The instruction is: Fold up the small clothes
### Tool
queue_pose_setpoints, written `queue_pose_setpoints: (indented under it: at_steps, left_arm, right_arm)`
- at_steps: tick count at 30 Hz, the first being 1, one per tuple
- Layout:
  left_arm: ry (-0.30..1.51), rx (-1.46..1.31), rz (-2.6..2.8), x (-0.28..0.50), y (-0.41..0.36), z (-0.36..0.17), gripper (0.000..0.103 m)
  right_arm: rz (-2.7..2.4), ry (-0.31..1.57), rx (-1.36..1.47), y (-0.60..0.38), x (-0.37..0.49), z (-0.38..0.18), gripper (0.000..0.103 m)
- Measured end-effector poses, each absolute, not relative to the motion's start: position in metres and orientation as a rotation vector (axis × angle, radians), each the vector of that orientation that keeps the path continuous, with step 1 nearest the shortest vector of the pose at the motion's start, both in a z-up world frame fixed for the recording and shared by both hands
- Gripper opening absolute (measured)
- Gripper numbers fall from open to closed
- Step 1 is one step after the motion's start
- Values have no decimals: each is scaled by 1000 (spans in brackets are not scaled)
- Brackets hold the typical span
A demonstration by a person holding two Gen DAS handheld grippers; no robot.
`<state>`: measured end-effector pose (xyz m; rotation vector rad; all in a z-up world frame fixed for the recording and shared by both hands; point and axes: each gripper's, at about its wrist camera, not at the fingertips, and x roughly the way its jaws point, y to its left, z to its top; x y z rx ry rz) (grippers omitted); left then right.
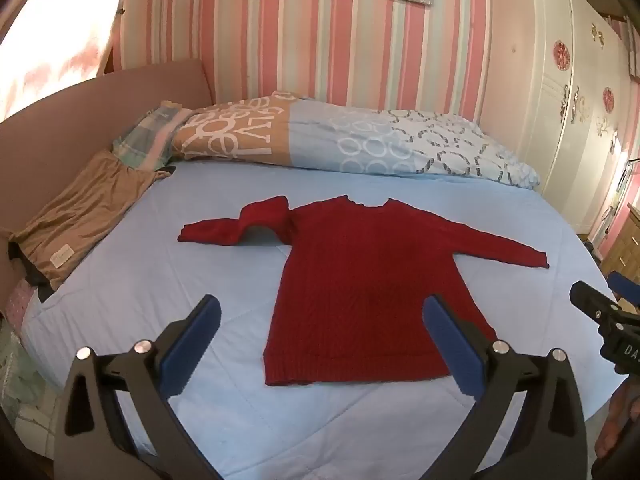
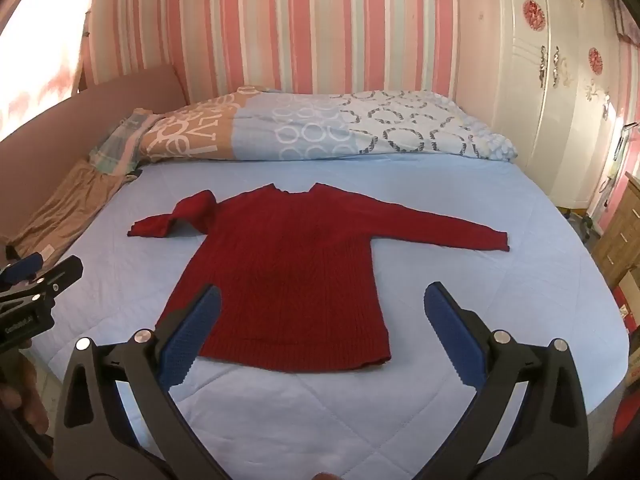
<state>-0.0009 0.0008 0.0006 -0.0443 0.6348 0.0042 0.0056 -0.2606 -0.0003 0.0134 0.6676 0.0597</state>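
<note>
Left wrist view: the left gripper is being held above the near edge of the bed, its blue pads spread wide with nothing between them.
Right wrist view: the right gripper is likewise being held wide and empty, its blue pads framing the hem of the sweater.
Task item: a red knit sweater is lying flat, front or back up, in the middle of the light blue sheet, hem toward the grippers, neck toward the duvet.
Sleeves: the right-hand sleeve is being shown stretched straight outward; the left-hand sleeve is humped and doubled near the shoulder, so it is not lying flat.
Risk, bunched sleeve: if a fold is being started before that hump is smoothed, a lump is likely being trapped inside and the fold is judged to come out uneven.
Risk, sheet: the knit is lying directly on the sheet, so a low pinch is judged likely to be catching the sheet along with the hem.
Risk, layers: only the top layer of the hem may be getting gripped, leaving the lower layer behind and skewing the fold.
Risk, stretch: the loose knit is judged liable to sag if the two corners are being lifted unevenly.
Surroundings: a patterned duvet and a folded tan garment are lying well apart from the sweater, posing little interference.
</note>
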Motion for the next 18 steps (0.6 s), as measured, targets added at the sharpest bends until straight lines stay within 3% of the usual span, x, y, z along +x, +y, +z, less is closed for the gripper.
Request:
queue_pose_setpoints:
  at_steps: [18]
  left_arm:
    - [621,-53,14,-3,-1,10,101]
  right_arm:
    - [90,651,61,-258,5,-4,100]
